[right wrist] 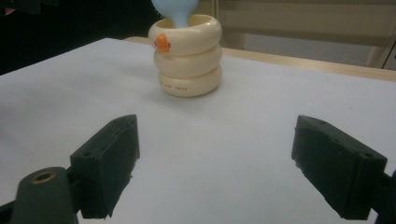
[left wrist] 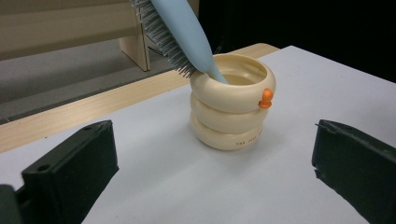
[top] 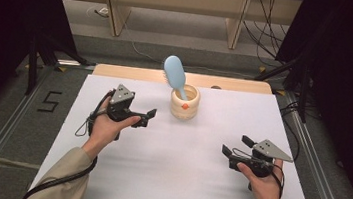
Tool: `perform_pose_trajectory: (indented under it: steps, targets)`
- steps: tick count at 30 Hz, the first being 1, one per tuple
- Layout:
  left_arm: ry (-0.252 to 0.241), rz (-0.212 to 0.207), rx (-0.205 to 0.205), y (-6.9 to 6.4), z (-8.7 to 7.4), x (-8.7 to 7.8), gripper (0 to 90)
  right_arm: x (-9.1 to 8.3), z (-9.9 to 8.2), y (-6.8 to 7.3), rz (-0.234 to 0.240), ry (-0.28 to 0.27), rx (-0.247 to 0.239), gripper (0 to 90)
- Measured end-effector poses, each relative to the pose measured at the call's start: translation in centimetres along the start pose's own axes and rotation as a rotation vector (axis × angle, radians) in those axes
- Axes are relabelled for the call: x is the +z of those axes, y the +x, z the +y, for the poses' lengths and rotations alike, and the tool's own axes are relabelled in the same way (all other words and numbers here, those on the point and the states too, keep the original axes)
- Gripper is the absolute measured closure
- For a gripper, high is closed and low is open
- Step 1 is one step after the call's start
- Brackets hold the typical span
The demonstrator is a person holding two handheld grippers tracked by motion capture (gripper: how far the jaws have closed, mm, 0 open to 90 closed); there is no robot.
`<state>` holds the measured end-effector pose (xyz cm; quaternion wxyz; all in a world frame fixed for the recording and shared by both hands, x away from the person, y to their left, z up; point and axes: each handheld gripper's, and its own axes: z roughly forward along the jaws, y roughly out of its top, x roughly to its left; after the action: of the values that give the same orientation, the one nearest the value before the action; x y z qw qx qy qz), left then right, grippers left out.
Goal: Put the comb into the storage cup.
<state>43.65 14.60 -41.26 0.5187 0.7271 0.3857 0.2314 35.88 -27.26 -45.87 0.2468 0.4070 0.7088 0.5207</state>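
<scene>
A cream cup (top: 184, 102) shaped like three stacked rings, with a small orange knob (top: 184, 107), stands at the far middle of the white table (top: 181, 175). A light blue hairbrush (top: 174, 74) stands in it handle down and leans to the far left. My left gripper (top: 147, 117) is open and empty, just left of the cup and apart from it. In the left gripper view the cup (left wrist: 231, 114) and brush (left wrist: 175, 32) lie close ahead of the spread jaws. My right gripper (top: 237, 145) is open and empty at the near right. Its view shows the cup (right wrist: 189, 56) farther off.
A wooden strip (top: 117, 71) runs along the table's far edge. Beyond it are wooden furniture legs (top: 116, 14) and loose cables (top: 267, 34) on the floor. Black stands (top: 33, 58) flank the table on both sides.
</scene>
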Motion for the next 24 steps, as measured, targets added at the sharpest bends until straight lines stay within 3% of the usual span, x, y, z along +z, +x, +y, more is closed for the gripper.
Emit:
perform_pose_trajectory:
  steps: [24]
  targets:
    - [0.009,-0.008,0.012,-0.1,-3.2,-2.1,0.0,0.0,0.1,0.1,0.0,-0.001,-0.013,15.9]
